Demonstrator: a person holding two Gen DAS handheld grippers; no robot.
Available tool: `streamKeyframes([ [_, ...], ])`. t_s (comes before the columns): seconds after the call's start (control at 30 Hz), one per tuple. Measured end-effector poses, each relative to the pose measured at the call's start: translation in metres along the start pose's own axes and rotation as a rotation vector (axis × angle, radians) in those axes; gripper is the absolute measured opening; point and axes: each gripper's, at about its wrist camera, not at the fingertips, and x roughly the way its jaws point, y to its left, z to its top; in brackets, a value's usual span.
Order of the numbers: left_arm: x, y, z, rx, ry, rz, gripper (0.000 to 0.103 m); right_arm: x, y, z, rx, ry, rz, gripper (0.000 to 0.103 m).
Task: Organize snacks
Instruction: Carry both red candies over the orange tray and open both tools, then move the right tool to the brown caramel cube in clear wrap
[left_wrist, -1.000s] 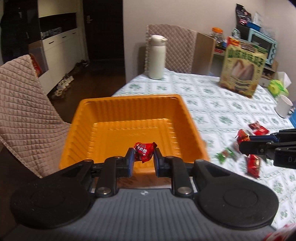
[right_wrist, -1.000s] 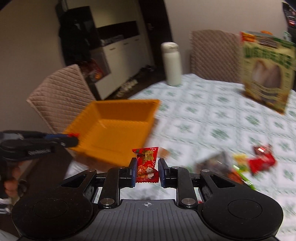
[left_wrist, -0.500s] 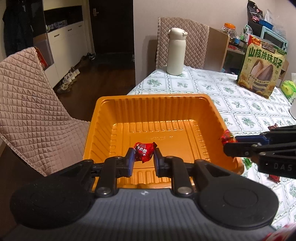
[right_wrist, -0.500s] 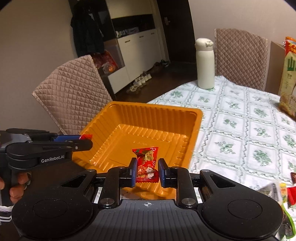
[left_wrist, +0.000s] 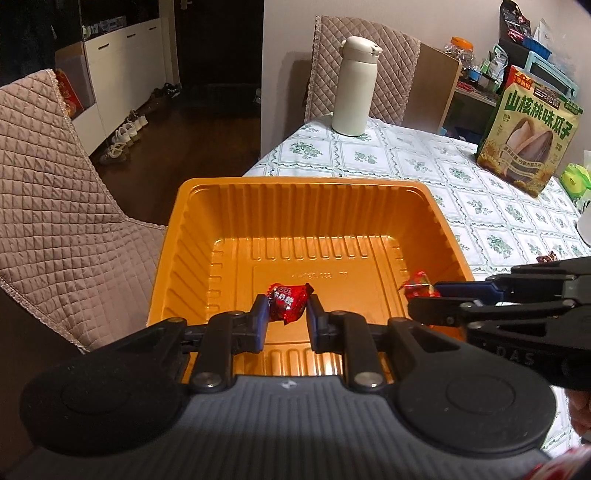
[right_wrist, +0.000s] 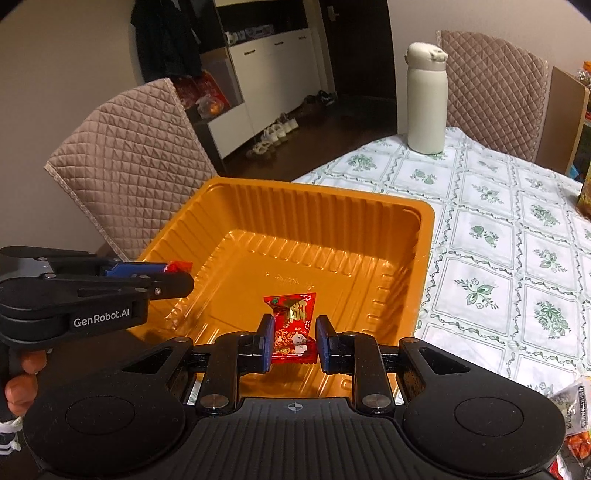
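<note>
We hold both grippers over the orange tray (left_wrist: 192, 236), each one carrying a snack, so that letting go should drop the sweets straight inside. Our left gripper (left_wrist: 285, 312) is pinching a small red candy (left_wrist: 286, 302) in a crinkled, twisted wrapper, poised above the near middle of the tray floor. Our right gripper (right_wrist: 294, 341) is pinching a flat red packet (right_wrist: 293, 325) with gold print and sharp foil corners, above the tray's near edge. The tray looks like thin moulded plastic, glossy, with ribbed walls and a stepped floor that is bare beneath the held snacks. It sits at the corner of the table (right_wrist: 480, 229), whose cloth has a printed pattern of green flowers in squares. Beyond the tray's far rim stands a smooth cream bottle (left_wrist: 354, 86); to the tray's left is a quilted chair cover (left_wrist: 55, 192).
</note>
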Motion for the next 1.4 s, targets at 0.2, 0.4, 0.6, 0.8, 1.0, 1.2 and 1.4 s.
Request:
streamKeyframes([
  [0.2, 0.01, 0.001, 0.003, -0.002, 0.023, -0.016, 0.021, 0.006, 0.001, 0.003, 0.002, -0.017, -0.012, 0.024],
  [0.4, 0.013, 0.001, 0.0, 0.008, 0.043, -0.024, 0.028, 0.0, -0.003, 0.001, 0.041, -0.041, 0.007, 0.045],
  [0.6, 0.009, 0.003, -0.003, -0.005, 0.055, -0.041, 0.035, -0.015, -0.007, -0.004, 0.066, -0.066, 0.003, 0.045],
  [0.8, 0.001, 0.003, -0.005, -0.01, 0.061, -0.059, 0.035, -0.042, -0.021, -0.012, 0.112, -0.122, -0.009, 0.045],
  [1.0, -0.001, 0.005, -0.005, -0.02, 0.066, -0.065, 0.035, -0.067, -0.045, -0.023, 0.167, -0.158, -0.055, 0.045],
  [1.2, 0.005, 0.003, -0.001, -0.012, 0.074, -0.059, 0.035, -0.073, -0.073, -0.035, 0.171, -0.148, -0.096, 0.045],
  [1.4, 0.01, -0.002, 0.002, 0.0, 0.079, -0.07, 0.035, -0.06, -0.092, -0.05, 0.086, -0.094, -0.095, 0.045],
])
